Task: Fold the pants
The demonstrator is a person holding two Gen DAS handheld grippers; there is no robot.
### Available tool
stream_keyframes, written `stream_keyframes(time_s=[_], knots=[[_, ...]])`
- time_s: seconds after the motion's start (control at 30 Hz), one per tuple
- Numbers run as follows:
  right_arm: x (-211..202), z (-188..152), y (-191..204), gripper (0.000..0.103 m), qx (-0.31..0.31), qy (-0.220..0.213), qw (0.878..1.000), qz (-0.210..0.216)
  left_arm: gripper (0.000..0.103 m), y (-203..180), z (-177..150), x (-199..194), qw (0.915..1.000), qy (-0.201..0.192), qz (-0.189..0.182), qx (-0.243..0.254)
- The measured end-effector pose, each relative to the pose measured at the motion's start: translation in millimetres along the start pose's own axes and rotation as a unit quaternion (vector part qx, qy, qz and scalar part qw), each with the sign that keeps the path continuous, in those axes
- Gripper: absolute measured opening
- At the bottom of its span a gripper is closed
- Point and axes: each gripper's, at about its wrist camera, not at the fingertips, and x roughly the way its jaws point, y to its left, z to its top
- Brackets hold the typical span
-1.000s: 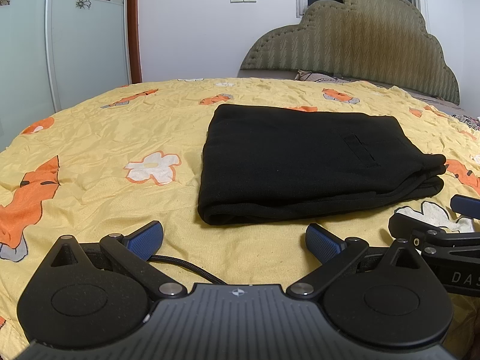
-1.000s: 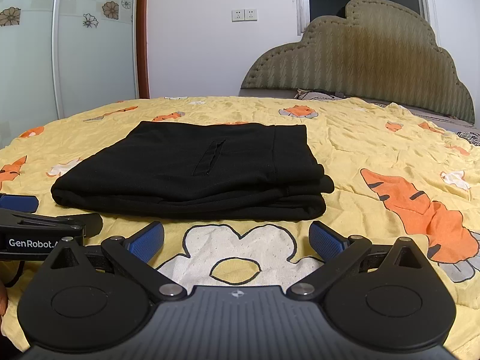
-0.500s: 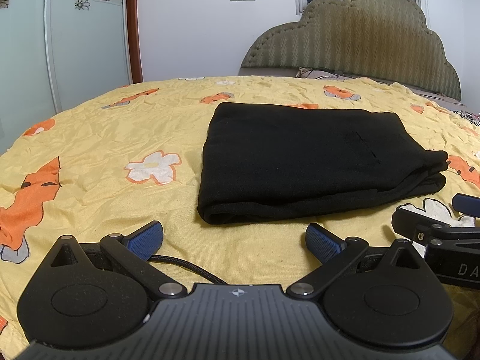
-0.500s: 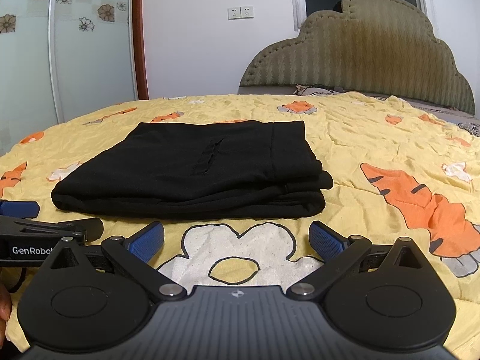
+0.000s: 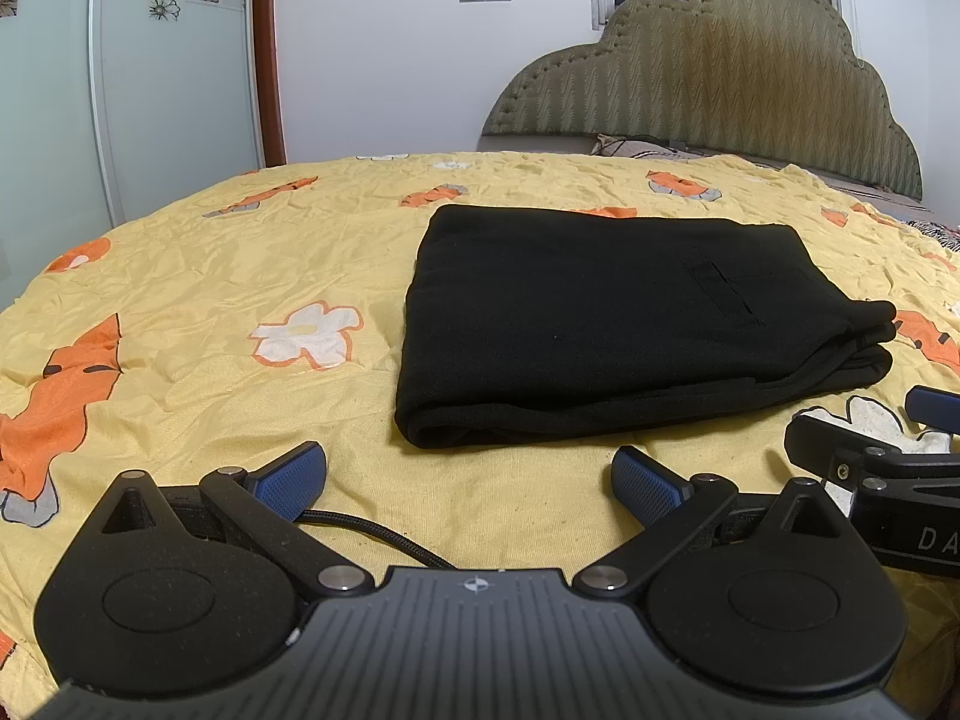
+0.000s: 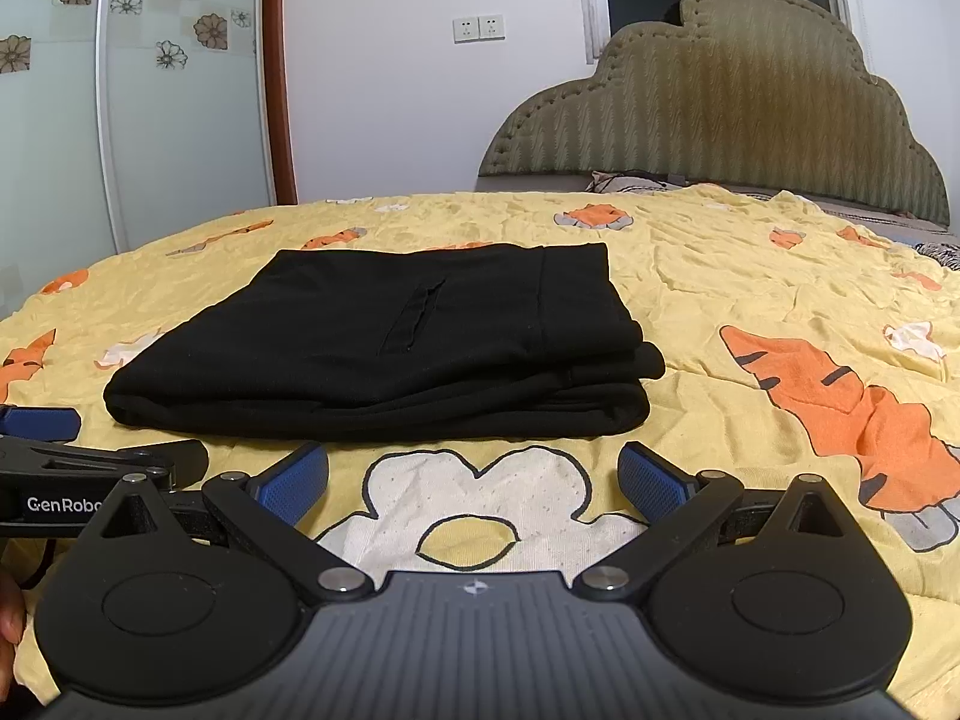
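Black pants (image 5: pixel 606 318) lie folded into a flat rectangular stack on the yellow bedspread, also seen in the right wrist view as the same pants (image 6: pixel 390 348) with a pocket slit on top. My left gripper (image 5: pixel 471 477) is open, hovering just short of the stack's near edge, nothing between its blue pads. My right gripper (image 6: pixel 474 477) is open too, a little nearer than the stack's front fold, over a white flower print. Each gripper shows at the edge of the other's view.
The yellow bedspread (image 5: pixel 198 276) with orange tigers and white flowers covers the bed. An olive padded headboard (image 5: pixel 720 72) stands at the far right, a glass sliding door (image 5: pixel 120 90) at the left. A black cable (image 5: pixel 384 534) lies under the left gripper.
Both grippers have shifted only slightly, tilting a little upward; the pants have not moved and both grippers stay open.
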Motion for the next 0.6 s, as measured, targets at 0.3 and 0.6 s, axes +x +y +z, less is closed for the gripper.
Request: stream_keyframes(time_s=[0.3,0.6], knots=[[-1,3,1,0.103,0.002,0.009,1.0,-0.009,0.103,-1,3,0,0.9999,0.012,0.005,0.01],[-25,25,-4,0.103,0.015,-0.007,1.0,-0.011,0.103,6,21,-12,0.9995,0.027,0.017,0.006]])
